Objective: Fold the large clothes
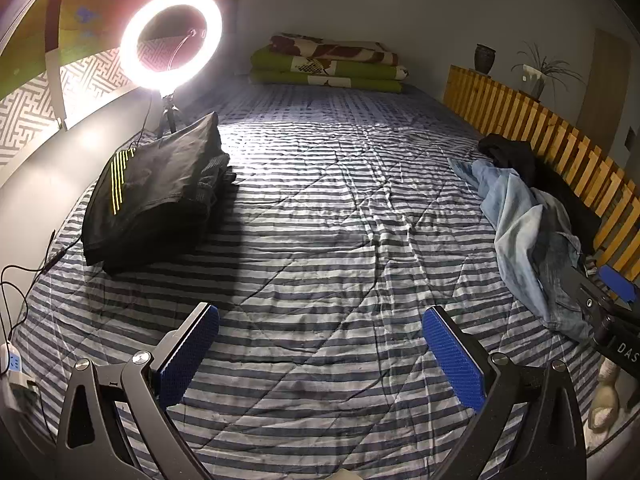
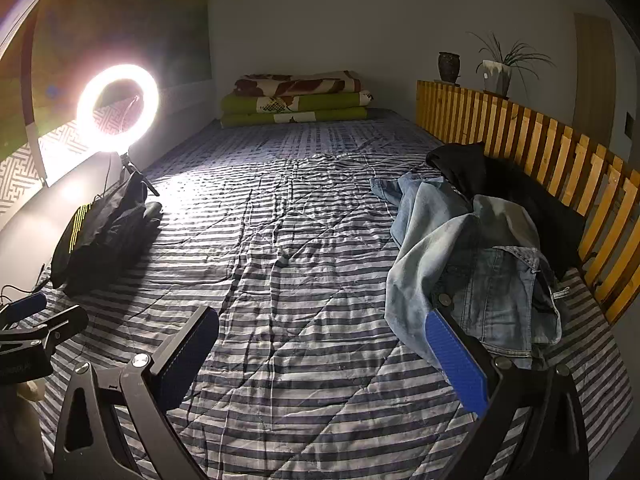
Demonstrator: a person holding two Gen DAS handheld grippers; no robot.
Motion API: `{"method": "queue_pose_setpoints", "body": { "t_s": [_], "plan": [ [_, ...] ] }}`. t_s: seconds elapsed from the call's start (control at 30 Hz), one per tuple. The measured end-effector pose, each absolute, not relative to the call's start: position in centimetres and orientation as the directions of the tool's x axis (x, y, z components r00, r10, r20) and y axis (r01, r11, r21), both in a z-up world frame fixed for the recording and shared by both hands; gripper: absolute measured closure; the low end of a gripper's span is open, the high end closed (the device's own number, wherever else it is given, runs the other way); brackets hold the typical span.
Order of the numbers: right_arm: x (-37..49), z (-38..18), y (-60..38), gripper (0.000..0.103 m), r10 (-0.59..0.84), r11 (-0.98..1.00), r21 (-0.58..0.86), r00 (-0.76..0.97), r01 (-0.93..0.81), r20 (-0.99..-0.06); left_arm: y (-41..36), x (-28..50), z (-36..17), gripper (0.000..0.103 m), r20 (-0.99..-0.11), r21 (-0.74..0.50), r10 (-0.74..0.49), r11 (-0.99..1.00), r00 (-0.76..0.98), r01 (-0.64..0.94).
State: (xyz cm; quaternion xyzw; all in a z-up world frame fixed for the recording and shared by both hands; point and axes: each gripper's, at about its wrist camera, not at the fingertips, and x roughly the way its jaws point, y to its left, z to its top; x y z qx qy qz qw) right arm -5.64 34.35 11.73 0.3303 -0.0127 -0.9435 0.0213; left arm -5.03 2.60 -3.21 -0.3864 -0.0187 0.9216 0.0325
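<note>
Both of my tools tilt down over the striped quilt — left gripper spread wide, empty; right gripper likewise, beside the denim pile.

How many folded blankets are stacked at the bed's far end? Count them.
3, in one stack: the brown-patterned blanket on top, a green blanket beneath it, another green one at the bottom. Others could lie hidden behind.

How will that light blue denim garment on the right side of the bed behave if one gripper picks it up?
The denim garment lies crumpled in soft folds, so it will likely hang floppy and drape rather than hold shape. Denim looks thick here, so probably heavyish for one pinch. A black garment lies partly under it and may drag along. Both the right gripper and left gripper stand open, empty.
</note>
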Motion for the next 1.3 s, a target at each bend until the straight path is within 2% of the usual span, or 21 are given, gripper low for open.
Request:
{"method": "queue_pose_setpoints", "body": {
  "t_s": [0.87,1.3],
  "plan": [
    [-5.5,12.0,34.3,0.001,-0.046,-0.999,0.042,-0.783,0.025,-0.62,3.4,-4.7,-3.3,0.0,-0.708,-0.042,0.07,-0.998,-0.703,-0.056],
    [-5.5,11.9,36.6,0.001,-0.009,-0.998,0.054,-0.782,-0.031,-0.624,3.1,-4.7,-3.3,0.0,-0.707,-0.041,0.062,-0.998,-0.705,-0.047]
  ]
}}
